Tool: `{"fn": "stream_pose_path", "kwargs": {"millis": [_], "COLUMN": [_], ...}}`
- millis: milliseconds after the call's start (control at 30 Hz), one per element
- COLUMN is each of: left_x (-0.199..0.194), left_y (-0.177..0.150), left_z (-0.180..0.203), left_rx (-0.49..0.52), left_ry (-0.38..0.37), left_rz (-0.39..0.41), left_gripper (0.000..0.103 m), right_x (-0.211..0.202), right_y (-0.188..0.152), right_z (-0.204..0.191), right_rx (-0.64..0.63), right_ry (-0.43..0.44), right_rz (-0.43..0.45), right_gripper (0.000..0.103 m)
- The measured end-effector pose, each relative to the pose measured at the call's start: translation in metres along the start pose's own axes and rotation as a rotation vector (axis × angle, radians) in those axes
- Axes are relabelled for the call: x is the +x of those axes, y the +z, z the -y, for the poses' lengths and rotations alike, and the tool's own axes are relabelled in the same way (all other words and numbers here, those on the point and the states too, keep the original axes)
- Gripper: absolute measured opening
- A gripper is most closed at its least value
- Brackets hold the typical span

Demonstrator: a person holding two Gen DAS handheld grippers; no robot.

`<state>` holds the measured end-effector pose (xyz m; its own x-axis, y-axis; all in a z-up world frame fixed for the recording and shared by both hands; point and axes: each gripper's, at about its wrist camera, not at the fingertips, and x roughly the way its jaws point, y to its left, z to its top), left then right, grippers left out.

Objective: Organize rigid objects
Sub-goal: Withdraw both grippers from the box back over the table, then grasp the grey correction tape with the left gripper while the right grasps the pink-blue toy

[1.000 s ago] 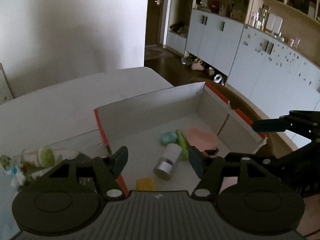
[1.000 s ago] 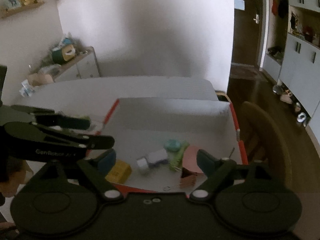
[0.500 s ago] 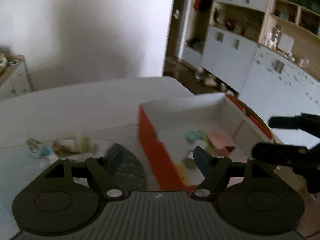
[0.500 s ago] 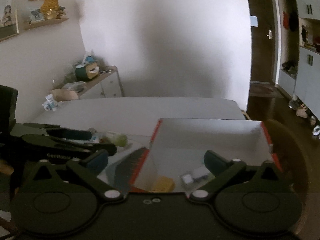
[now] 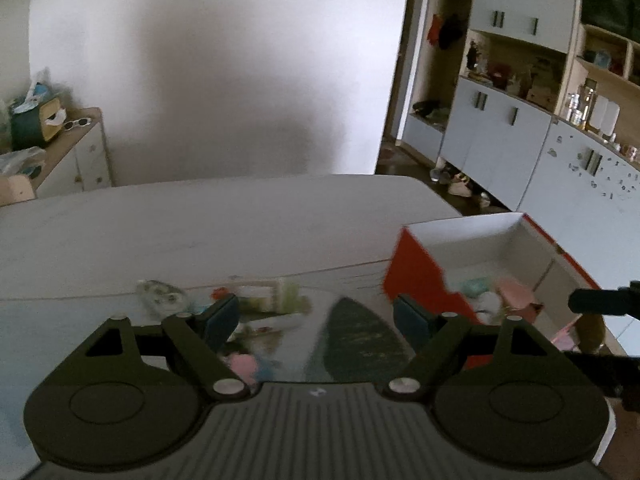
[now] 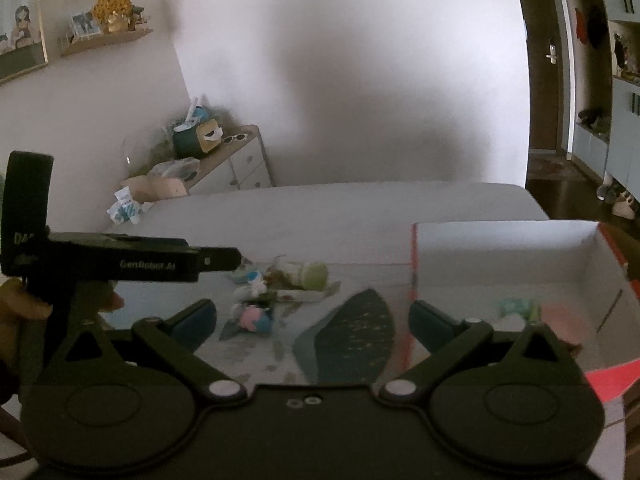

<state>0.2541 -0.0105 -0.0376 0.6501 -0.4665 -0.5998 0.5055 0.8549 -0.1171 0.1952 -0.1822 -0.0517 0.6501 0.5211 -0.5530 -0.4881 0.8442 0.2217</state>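
Sorting is running partway: both tools, left tool (image 5: 316, 318) widening and right tool (image 6: 312, 320) spread empty, while small toys (image 6: 280, 284) are waiting mid-frame left of the part-filled box (image 6: 500, 240).

A white dresser (image 6: 240, 164) stands at ten o'clock with a teal tissue box (image 6: 196, 136) and sunglasses (image 6: 235, 138) on top; pale-blue cabinets (image 5: 500, 140) line two o'clock.

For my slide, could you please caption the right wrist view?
Open right gripper faces loose toys on the table, beside the red-edged box.
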Motion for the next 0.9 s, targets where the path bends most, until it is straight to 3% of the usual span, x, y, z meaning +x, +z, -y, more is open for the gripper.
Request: {"fn": "stream_pose_path", "kwargs": {"millis": [533,900], "left_x": [0.033,0.083], "left_y": [-0.009,-0.01], "left_z": [-0.117,-0.159], "left_rx": [-0.029,-0.058], "left_ry": [0.073,0.139], "left_rz": [-0.085,-0.165], "left_gripper": [0.084,0.084], "right_x": [0.081,0.149], "right_y": [-0.013,-0.021], "right_z": [-0.073,-0.1], "right_rx": [-0.044,-0.164], "right_ry": [-0.033,0.005], "right_rz": [-0.083,-0.186], "right_gripper": [0.102,0.1]}}
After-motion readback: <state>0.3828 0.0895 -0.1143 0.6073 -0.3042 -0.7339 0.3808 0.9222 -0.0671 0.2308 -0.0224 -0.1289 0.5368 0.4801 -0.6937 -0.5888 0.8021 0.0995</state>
